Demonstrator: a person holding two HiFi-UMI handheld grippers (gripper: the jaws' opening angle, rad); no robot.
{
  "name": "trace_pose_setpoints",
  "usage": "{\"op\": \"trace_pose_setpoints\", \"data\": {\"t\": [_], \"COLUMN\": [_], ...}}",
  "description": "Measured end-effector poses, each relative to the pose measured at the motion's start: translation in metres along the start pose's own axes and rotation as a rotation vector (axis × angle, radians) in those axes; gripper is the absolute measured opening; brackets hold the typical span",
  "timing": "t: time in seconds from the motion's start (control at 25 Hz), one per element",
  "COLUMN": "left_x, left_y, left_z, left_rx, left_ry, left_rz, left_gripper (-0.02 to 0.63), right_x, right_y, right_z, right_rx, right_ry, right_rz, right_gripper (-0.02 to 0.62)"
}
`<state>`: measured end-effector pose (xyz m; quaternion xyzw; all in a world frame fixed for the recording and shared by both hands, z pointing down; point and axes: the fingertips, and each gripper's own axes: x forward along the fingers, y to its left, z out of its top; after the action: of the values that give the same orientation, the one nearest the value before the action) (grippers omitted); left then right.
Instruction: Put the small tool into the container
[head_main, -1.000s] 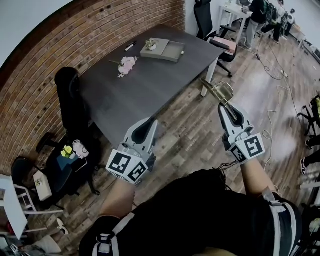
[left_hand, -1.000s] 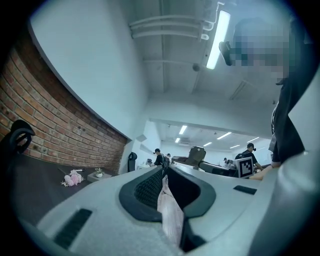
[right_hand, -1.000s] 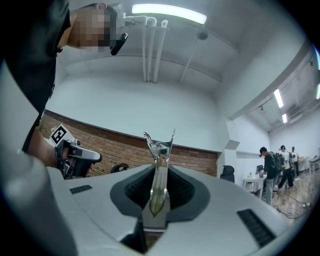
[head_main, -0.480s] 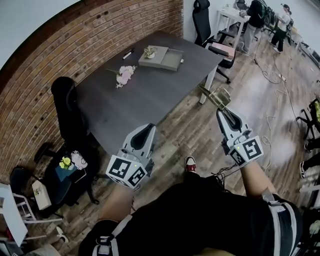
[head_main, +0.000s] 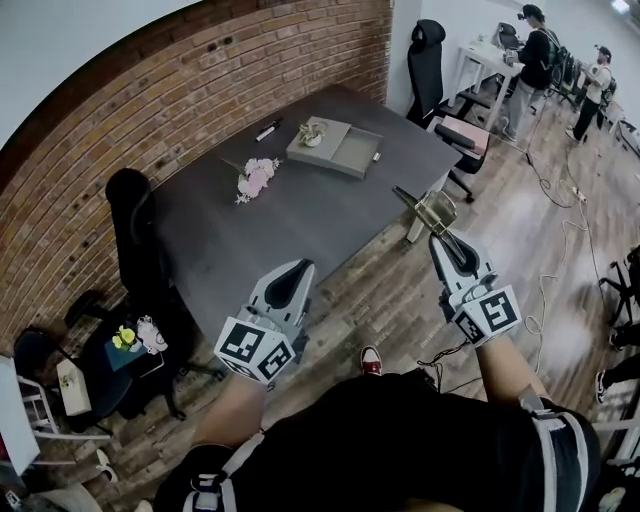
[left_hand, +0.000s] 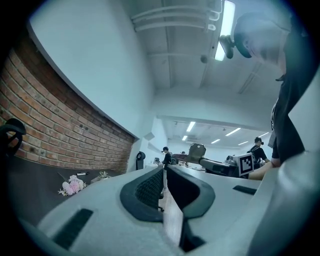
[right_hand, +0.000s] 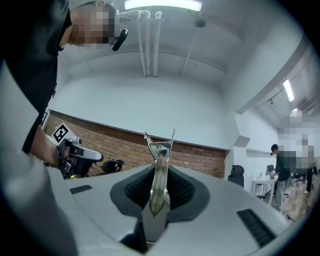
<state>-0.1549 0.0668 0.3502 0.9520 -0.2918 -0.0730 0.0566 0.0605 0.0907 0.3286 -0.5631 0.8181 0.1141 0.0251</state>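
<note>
A small shiny metal tool (head_main: 430, 208) sticks out of my right gripper (head_main: 447, 238), which is shut on it and held in the air off the table's near right corner. In the right gripper view the tool (right_hand: 159, 150) stands upright between the pads of the right gripper (right_hand: 159, 187). The container, a flat grey tray (head_main: 348, 152), lies on the far part of the dark table (head_main: 290, 215), well ahead of both grippers. My left gripper (head_main: 296, 272) hovers before the table's near edge, shut and empty. In its own view the left gripper (left_hand: 164, 182) has nothing between its pads.
A small plant (head_main: 312, 131) sits at the tray's far left end. Pink flowers (head_main: 256, 178) and a marker (head_main: 267, 130) lie on the table. A black chair (head_main: 140, 230) stands at the left. Another chair (head_main: 427, 55), people (head_main: 530, 50) and floor cables (head_main: 570, 220) are at the right.
The head view has shifted, and the table now sits a little lower and further right in it. A shoe has come into view below the grippers. Both grippers keep their pose and the tool stays gripped.
</note>
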Motion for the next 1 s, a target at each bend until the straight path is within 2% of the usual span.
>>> {"op": "trace_pose_setpoints", "data": {"t": [0.36,0.52,0.64,1.0], "left_x": [0.089,0.126,0.152,0.196], "left_y": [0.012,0.018,0.014,0.018], "left_z": [0.003,0.007,0.002,-0.004], "left_rx": [0.014,-0.026,-0.009,-0.023], "left_ry": [0.017,0.007,0.019,0.023], "left_rz": [-0.015,-0.015,-0.025,0.001], "left_gripper": [0.025,0.025,0.025,0.025], "right_x": [0.029,0.038,0.044,0.055], "right_y": [-0.088,-0.119,-0.142,-0.185], "right_z": [-0.023,-0.034,-0.041,-0.063], "right_rx": [0.053,0.064,0.064,0.088], "right_ry": [-0.017,-0.017,-0.018,0.0], "right_rz": [-0.029,-0.034,-0.034,-0.01], "right_gripper": [0.055,0.055,0.055,0.055]}}
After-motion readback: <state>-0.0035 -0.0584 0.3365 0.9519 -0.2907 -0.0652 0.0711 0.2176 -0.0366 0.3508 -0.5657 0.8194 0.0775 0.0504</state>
